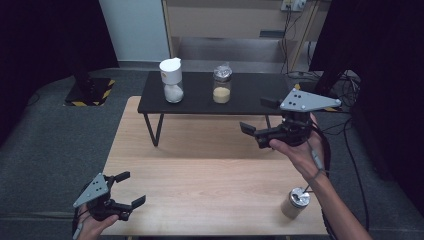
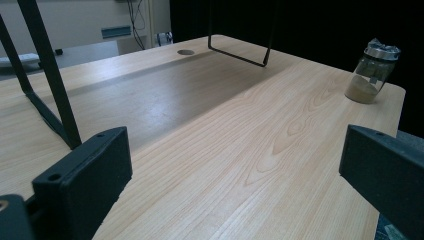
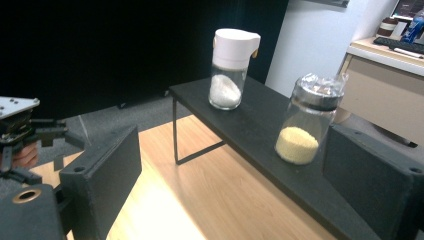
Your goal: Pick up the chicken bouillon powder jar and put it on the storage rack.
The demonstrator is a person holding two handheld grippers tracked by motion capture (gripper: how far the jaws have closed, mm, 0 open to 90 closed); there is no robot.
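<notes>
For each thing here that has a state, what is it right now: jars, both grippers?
White-capped jar: upright on the black shelf, cap on, white powder inside.
Metal-lidded jar: upright on shelf, lidded, yellow grains.
Small jar: upright on the wooden table, lidded.
Left gripper: open, empty.
Right gripper: open, empty, facing the shelf jars.

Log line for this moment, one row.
right tool: open, empty, near jar of yellow grains on black shelf | left tool: open, empty, over table

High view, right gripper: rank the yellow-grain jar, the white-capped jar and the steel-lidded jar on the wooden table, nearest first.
1. Yellow-grain jar, on the black shelf, just left of the right gripper.
2. Steel-lidded jar, near table edge, below the hand.
3. White-capped jar, shelf's left end.
</notes>
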